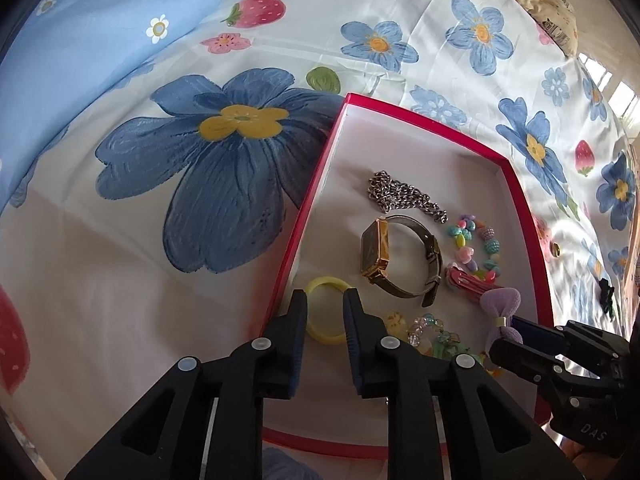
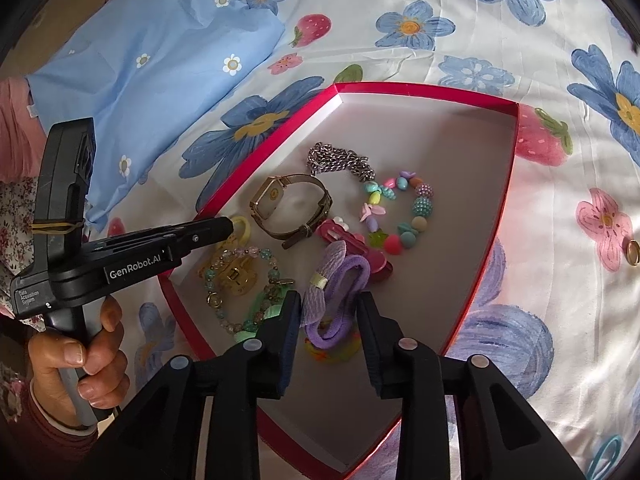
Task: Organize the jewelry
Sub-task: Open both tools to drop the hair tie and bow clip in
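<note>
A red-rimmed box (image 1: 516, 184) (image 2: 420, 89) with a white floor lies on the flowered bedsheet. In it are a silver chain (image 1: 400, 194) (image 2: 340, 162), a gold watch (image 1: 394, 258) (image 2: 290, 204), a colourful bead bracelet (image 1: 478, 246) (image 2: 400, 214), a pink clip (image 2: 352, 244), a yellow ring band (image 1: 324, 314) (image 2: 240, 228), a glass bead bracelet (image 2: 240, 288) and a purple bow hair tie (image 1: 502, 312) (image 2: 334, 300). My left gripper (image 1: 325, 300) is open above the yellow band. My right gripper (image 2: 328, 304) is open around the purple hair tie.
A gold ring (image 2: 633, 252) lies on the sheet right of the box. A dark clip (image 1: 606, 296) lies on the sheet beyond the box's right side. A blue pillowcase (image 2: 152, 64) lies at the upper left. A teal item (image 2: 606, 454) shows at the lower right.
</note>
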Demonstrator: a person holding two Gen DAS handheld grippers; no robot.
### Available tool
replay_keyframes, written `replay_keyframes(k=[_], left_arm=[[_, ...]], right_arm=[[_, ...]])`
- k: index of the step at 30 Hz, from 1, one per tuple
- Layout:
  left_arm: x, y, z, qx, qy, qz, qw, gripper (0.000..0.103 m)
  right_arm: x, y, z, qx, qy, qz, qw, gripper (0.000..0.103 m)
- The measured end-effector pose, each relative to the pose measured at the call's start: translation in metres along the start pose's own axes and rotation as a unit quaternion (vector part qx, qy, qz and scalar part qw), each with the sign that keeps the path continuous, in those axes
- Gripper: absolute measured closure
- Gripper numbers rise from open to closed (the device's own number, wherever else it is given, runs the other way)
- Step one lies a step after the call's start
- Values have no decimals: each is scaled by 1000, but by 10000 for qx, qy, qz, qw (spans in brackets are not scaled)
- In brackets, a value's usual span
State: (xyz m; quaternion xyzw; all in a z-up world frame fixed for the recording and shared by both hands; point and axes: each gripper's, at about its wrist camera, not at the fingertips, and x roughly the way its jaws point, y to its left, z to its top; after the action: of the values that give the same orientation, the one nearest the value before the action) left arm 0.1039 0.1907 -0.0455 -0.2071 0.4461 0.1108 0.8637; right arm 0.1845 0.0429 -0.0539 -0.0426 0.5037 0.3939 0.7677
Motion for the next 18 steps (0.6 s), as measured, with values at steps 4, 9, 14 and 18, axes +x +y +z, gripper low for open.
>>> replay_keyframes(k=[4, 9, 14, 18], left_arm=[[-3, 1, -1, -18, -16, -18, 10000, 81], [-8, 2, -3, -60, -24, -76, 9999, 76], [-16, 0, -5, -49, -100, -69, 9999, 63], [-22, 1, -7, -64, -115, -93, 9999, 63]], right_arm=[[-1, 1, -1, 8, -9, 6, 10000, 70], [-4, 1, -2, 24, -37, -1, 10000, 68], [-8, 2, -4, 38, -87, 25, 10000, 65], [-13, 1, -5, 62, -152, 40, 9999, 63]])
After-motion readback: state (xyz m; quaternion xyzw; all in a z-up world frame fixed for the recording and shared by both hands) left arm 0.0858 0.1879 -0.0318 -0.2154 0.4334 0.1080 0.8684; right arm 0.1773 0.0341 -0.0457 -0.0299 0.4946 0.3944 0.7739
